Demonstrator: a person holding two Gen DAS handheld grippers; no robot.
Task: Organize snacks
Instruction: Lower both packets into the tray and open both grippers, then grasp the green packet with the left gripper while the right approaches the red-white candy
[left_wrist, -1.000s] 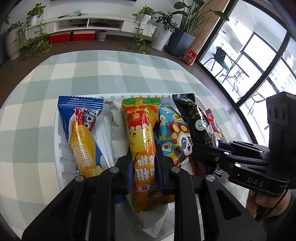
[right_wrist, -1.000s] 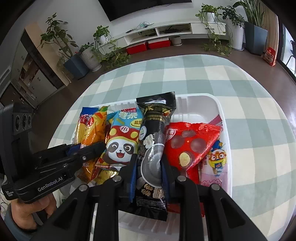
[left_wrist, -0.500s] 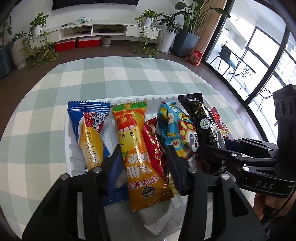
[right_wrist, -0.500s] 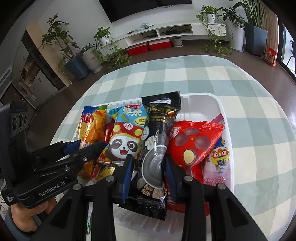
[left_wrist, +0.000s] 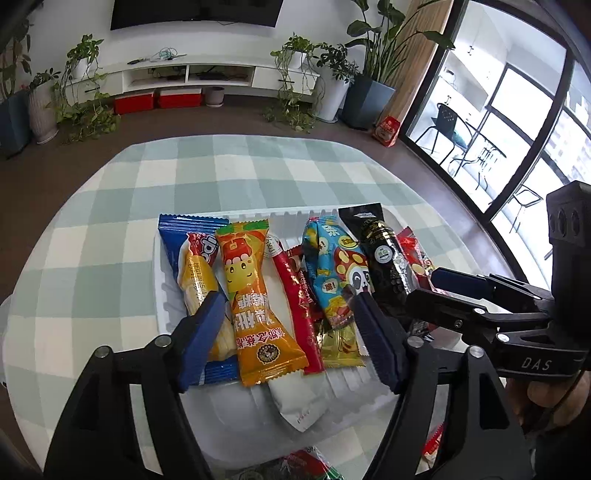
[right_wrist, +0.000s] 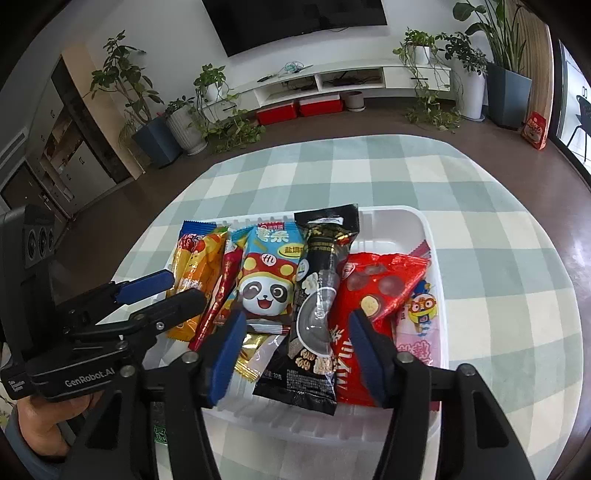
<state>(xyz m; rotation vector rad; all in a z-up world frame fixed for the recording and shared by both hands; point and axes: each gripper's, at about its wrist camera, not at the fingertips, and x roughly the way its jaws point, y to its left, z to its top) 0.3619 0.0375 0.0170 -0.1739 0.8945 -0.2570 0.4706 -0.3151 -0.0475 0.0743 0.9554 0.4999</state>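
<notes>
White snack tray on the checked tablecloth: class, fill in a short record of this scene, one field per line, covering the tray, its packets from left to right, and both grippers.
container: white plastic tray on a green-and-white checked tablecloth
far left: blue packet
next: orange packet
next: thin red stick packet
middle: blue panda packet
next: black packet
next: red packet
far right: pink cartoon packet
left gripper: jaws opening, above the orange packet, gripping nothing
right gripper: jaws opening, above the black packet, gripping nothing
</notes>
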